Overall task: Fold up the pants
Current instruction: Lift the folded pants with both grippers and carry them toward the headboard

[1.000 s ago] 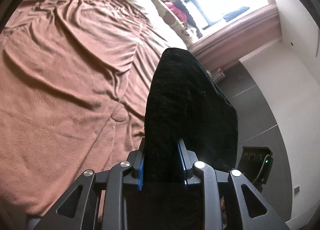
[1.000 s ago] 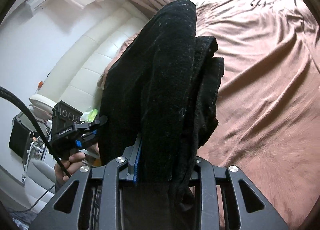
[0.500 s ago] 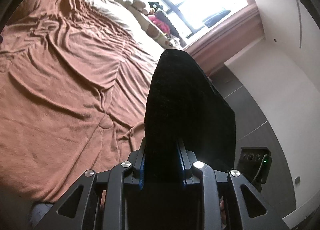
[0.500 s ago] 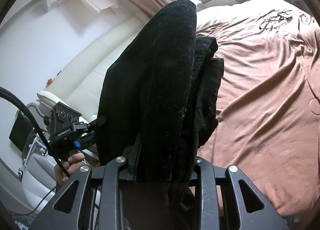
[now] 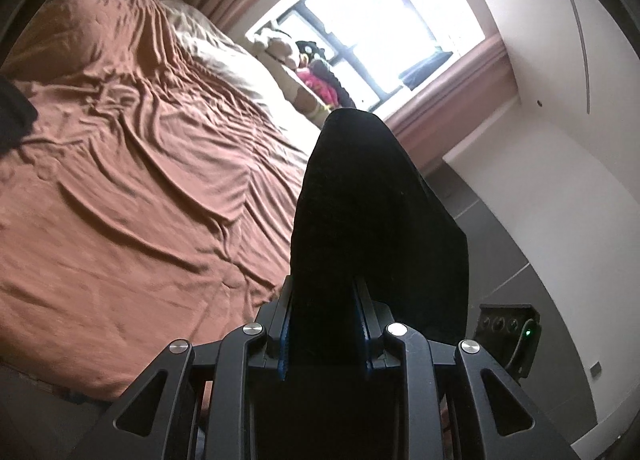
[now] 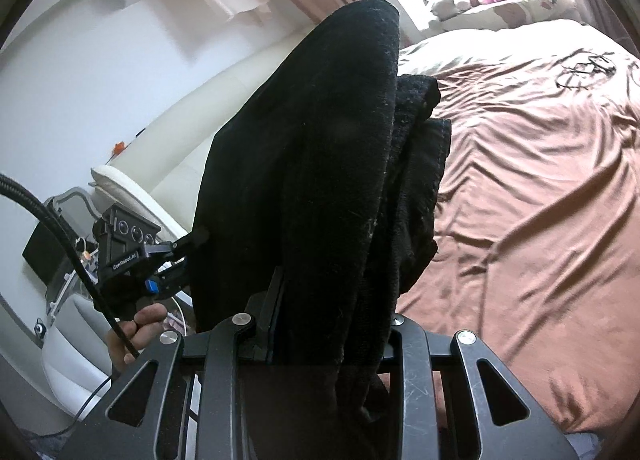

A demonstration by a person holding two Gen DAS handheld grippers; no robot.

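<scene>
The black pants point(image 5: 360, 220) hang in the air between both grippers, above the brown bedspread point(image 5: 140, 180). My left gripper point(image 5: 324, 296) is shut on one bunched part of the cloth, which rises past its fingertips and hides them. My right gripper point(image 6: 332, 300) is shut on a thicker bundle of the pants point(image 6: 320, 160), folded in several layers. In the right wrist view the left gripper point(image 6: 188, 248) shows at the left, a hand point(image 6: 136, 328) under it, its fingers biting the edge of the cloth.
The brown bedspread point(image 6: 540, 200) lies wrinkled to the right, with a tangled dark cord point(image 6: 584, 68) on it. Pale pillows point(image 5: 240, 64) and soft toys point(image 5: 304, 60) sit below the window. A cream sofa point(image 6: 180, 148) stands at the left. A black device point(image 5: 508, 332) with a green light shows at the lower right.
Both grippers have risen with the pants still clamped. The views now tilt up: more window, curtain and wall show, and the bedspread sits lower and farther away.
</scene>
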